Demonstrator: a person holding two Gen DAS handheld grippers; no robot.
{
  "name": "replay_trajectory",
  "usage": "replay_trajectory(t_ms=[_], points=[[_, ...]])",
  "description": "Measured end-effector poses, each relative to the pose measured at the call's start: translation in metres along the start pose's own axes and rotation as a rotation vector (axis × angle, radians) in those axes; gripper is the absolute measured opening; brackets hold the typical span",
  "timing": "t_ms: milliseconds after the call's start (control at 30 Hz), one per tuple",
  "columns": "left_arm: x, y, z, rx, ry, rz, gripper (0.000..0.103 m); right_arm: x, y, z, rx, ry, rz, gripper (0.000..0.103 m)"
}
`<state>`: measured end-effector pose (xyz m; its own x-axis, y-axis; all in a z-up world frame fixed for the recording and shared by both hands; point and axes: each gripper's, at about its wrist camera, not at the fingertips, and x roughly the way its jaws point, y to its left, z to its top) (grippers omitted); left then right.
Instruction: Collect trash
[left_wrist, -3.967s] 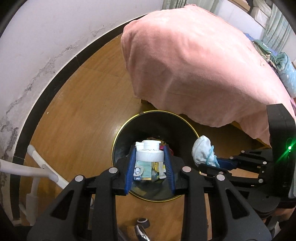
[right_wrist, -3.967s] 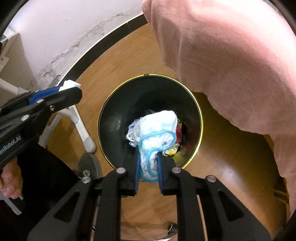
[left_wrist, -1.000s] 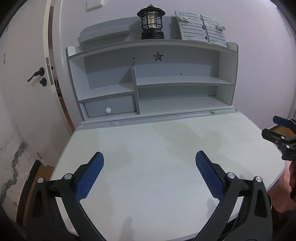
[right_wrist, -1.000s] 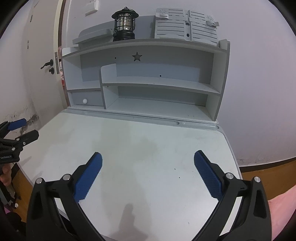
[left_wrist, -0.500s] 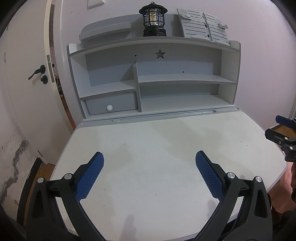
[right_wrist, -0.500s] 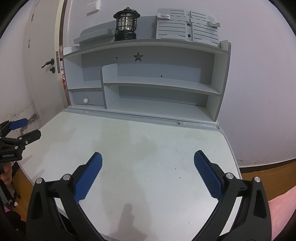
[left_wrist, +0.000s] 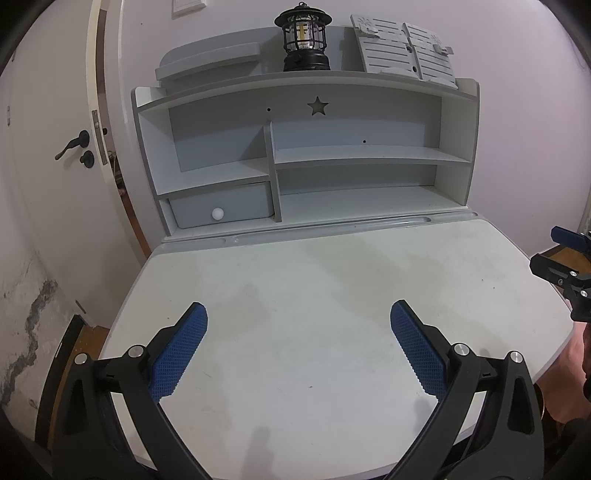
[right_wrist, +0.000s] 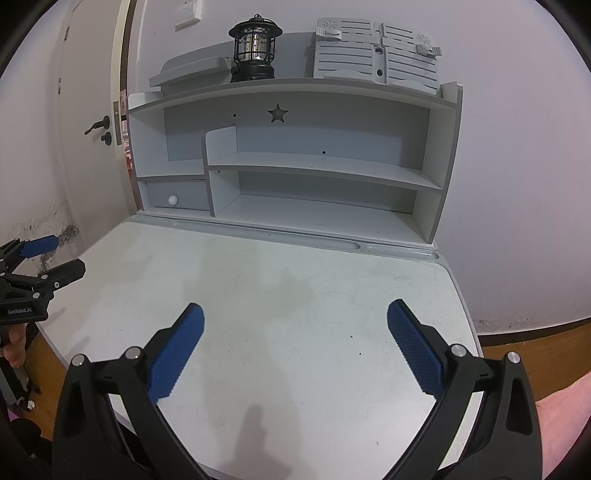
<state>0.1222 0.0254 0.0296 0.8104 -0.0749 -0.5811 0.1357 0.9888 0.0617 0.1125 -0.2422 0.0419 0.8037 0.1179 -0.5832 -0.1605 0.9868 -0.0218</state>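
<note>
Both my claws — left gripper (left_wrist: 297, 350) and right gripper (right_wrist: 295, 349) — hang spread wide and hold nothing above the white desk (left_wrist: 314, 295).

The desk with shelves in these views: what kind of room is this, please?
Probably a child's bedroom or study: a grey study desk with a star-cut hutch, a lantern on top, and a door beside it.

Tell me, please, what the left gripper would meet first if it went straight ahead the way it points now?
Probably the bare desk top: the open left gripper looks angled down toward it. On a flatter path, the shelf unit behind; depth is unclear.
</note>
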Motion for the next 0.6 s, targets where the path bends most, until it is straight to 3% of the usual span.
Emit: replay_trajectory(t_ms=[600], points=[[-0.0003,-0.0004,-0.0007,-0.001,0.001,0.0,0.096,-0.001,-0.001,0.0007,-0.002,-0.001,0.002,0.096]])
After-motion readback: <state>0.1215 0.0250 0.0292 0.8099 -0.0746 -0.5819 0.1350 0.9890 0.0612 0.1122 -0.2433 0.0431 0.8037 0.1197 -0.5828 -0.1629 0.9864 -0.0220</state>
